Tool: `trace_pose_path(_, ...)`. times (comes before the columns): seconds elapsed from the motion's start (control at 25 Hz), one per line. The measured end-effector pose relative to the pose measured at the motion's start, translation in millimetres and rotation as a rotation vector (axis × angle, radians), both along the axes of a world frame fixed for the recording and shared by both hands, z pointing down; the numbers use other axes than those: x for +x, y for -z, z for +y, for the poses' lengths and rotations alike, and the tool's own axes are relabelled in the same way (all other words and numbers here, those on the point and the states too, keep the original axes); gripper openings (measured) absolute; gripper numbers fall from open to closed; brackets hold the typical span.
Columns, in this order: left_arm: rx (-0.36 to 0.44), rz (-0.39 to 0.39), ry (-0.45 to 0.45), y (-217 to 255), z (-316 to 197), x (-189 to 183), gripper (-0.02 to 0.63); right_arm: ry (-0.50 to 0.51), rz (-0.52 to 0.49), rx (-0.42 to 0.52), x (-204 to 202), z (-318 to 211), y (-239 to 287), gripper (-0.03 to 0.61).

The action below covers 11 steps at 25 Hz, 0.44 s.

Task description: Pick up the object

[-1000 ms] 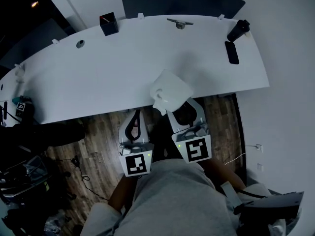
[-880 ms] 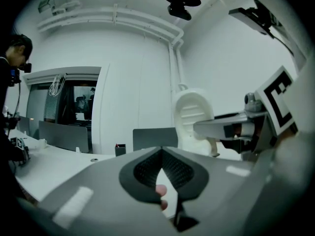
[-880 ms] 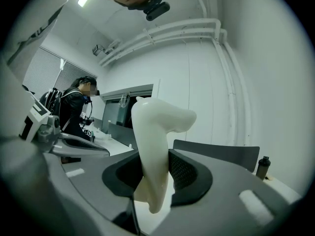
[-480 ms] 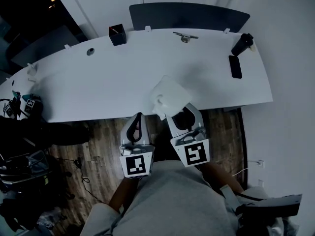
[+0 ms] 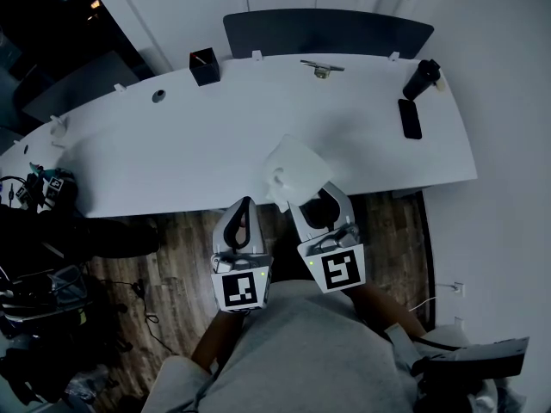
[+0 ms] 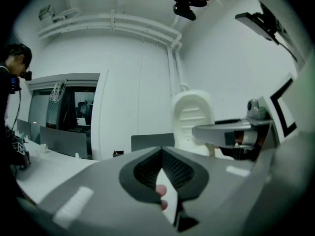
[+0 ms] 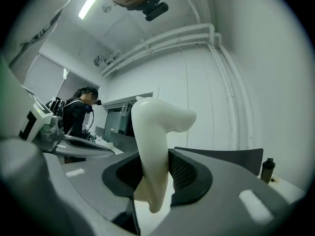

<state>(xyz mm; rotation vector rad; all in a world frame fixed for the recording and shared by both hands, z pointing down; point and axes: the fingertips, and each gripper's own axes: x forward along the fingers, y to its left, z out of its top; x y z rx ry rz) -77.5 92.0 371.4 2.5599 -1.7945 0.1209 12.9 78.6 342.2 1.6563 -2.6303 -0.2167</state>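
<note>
White plastic, the object [image 7: 151, 141] sits clamped in your right tool [image 7: 155, 173], lifted clear of the worktop [image 5: 172, 144] near its front edge; the pick-up looks done. Your left tool [image 6: 161, 170] is clenched on nothing.

White desk [image 5: 172, 153], black box [image 5: 204, 66], phone [image 5: 410, 119] (beside dark bottle [image 5: 422, 78]), wooden floor [image 5: 172, 256]

White curved desk [image 5: 155, 157], black box [image 5: 204, 65], phone [image 5: 410, 119], dark bottle [image 5: 422, 78]
</note>
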Motion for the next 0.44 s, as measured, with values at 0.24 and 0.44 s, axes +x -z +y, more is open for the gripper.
trace_pose_path(0.24,-0.005,0.001,0.002,-0.5,1.5,-0.4,0.002,0.008,-0.008,-0.004,-0.9,1.3,0.4,0.141)
trace_pose_path(0.44,-0.01,0.003,0.003,-0.3,1.5,0.7,0.002,0.011,-0.002,0.003,-0.1,1.2,2.2,0.14)
